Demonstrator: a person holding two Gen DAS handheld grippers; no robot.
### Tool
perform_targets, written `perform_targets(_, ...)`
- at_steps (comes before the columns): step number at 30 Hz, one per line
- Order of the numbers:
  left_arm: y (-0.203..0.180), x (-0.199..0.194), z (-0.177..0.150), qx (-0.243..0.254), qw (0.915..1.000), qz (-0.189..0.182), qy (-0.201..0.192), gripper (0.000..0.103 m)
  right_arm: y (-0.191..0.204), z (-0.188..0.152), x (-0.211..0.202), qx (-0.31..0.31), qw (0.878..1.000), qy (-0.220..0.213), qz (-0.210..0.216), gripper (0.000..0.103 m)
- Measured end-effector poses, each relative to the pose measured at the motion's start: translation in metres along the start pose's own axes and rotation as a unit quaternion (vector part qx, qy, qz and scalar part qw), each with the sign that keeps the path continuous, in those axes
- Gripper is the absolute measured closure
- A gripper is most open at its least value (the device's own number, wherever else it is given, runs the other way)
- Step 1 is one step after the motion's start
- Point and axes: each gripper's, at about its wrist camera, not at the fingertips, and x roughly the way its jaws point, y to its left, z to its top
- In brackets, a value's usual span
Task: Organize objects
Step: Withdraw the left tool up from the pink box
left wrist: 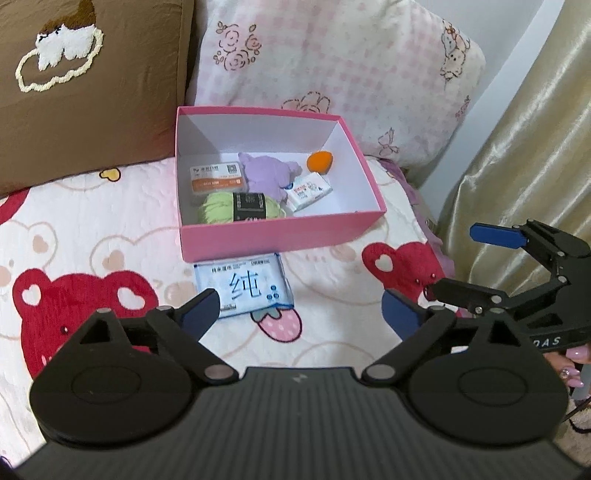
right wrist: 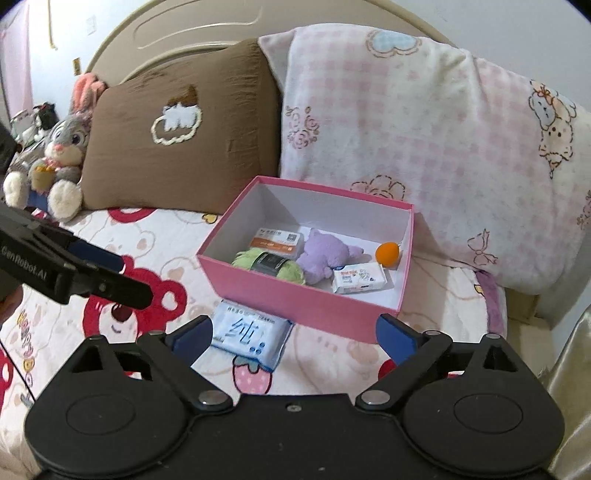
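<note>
- A pink box [left wrist: 280,236], open-topped and white inside, is set on the bed [left wrist: 92,236] before the pillows.
- Contained in it: a green yarn ball [left wrist: 218,210] with a black band, an orange-and-white card case [left wrist: 218,177], a purple plush [left wrist: 267,173], a small tissue pack [left wrist: 309,191] and an orange egg-shaped item [left wrist: 319,161].
- A blue wipes pack [left wrist: 245,288] is laid flat on the bed, just beside the box's near wall, outside it.
- The left gripper [left wrist: 301,314] is held spread wide above the bed, nothing between its blue pads; one pad is near the wipes pack.
- The right gripper [right wrist: 293,334] is likewise spread wide and empty, the wipes pack lying before it.
- Shown by the left wrist view only: a gold curtain [left wrist: 524,147] and fingers [left wrist: 572,365] with pink nails.
- Shown by the right wrist view only: a grey rabbit toy [right wrist: 61,155], a headboard [right wrist: 177,33], and the brown pillow [right wrist: 177,136] and pink checked pillow [right wrist: 424,155] in full.
</note>
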Motion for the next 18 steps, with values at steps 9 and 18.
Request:
perform_targets(9,0.001,0.014,-0.025,-0.008,0.9998,0.019,0.001,0.007,0.006,-0.031,-0.003,0.005,0.997,-0.028,0.072,0.006)
perform_targets(18,0.003,0.024,-0.041,0.006,0.999,0.036,-0.025,0.008,0.001,-0.055,0.016,0.031,0.993,-0.045,0.102,0.006)
